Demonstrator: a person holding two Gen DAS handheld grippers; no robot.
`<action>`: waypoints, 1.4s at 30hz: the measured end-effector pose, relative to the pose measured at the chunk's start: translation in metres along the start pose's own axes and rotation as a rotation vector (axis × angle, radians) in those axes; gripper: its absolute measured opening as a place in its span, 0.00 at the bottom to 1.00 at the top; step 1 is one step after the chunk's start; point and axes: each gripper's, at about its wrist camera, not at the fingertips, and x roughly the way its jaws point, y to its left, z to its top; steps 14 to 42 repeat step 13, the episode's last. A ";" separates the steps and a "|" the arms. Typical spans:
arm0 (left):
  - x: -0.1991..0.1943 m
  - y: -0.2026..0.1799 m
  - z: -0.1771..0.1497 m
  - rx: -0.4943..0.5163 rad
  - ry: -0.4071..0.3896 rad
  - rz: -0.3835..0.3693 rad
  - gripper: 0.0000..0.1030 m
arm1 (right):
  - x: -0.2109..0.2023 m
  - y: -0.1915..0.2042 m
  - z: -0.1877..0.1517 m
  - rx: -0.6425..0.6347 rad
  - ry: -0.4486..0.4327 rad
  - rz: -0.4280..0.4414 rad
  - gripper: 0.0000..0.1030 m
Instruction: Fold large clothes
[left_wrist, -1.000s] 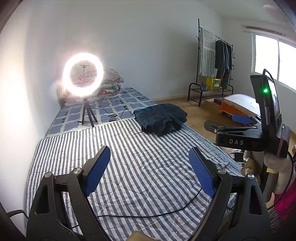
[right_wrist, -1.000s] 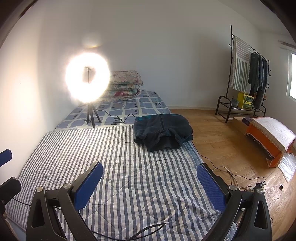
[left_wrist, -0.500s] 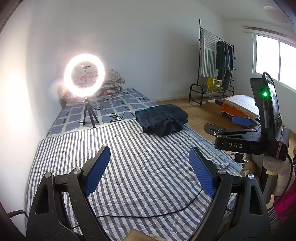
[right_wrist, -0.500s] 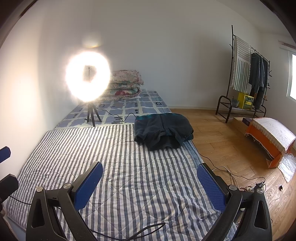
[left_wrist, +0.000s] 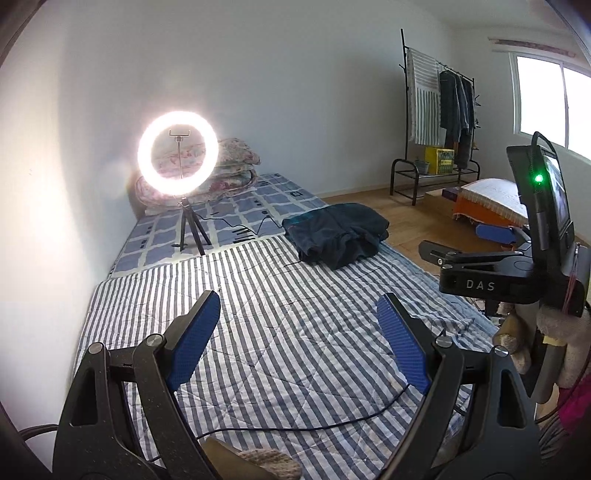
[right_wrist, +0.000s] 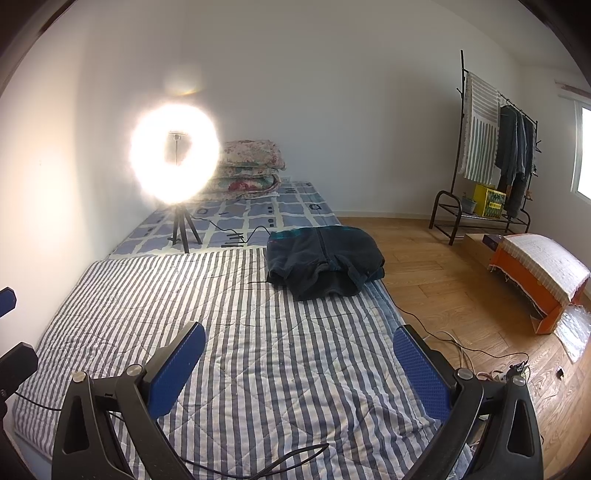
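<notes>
A dark navy garment (left_wrist: 338, 234) (right_wrist: 325, 260) lies folded in a thick bundle at the far right side of the striped quilt (left_wrist: 280, 317) (right_wrist: 258, 332) on the bed. My left gripper (left_wrist: 297, 314) hovers open over the near part of the quilt, nothing between its blue pads. My right gripper (right_wrist: 299, 350) is open too, well short of the garment and empty. In the left wrist view the right gripper's black body with its screen (left_wrist: 517, 258) stands at the right edge.
A lit ring light on a tripod (left_wrist: 179, 162) (right_wrist: 173, 155) stands on the checked sheet behind the quilt, with folded floral bedding (right_wrist: 251, 166) behind it. A black cable (left_wrist: 295, 428) crosses the near quilt. A clothes rack (right_wrist: 491, 155) and an orange box (right_wrist: 535, 277) stand on the wooden floor.
</notes>
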 end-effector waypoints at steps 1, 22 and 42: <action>-0.001 0.000 0.000 -0.001 -0.001 -0.002 0.86 | 0.000 0.000 0.000 -0.001 0.000 0.000 1.00; -0.006 -0.004 0.002 0.020 -0.043 0.042 0.87 | 0.000 -0.002 0.000 0.003 0.004 0.001 1.00; -0.006 -0.004 0.002 0.020 -0.043 0.042 0.87 | 0.000 -0.002 0.000 0.003 0.004 0.001 1.00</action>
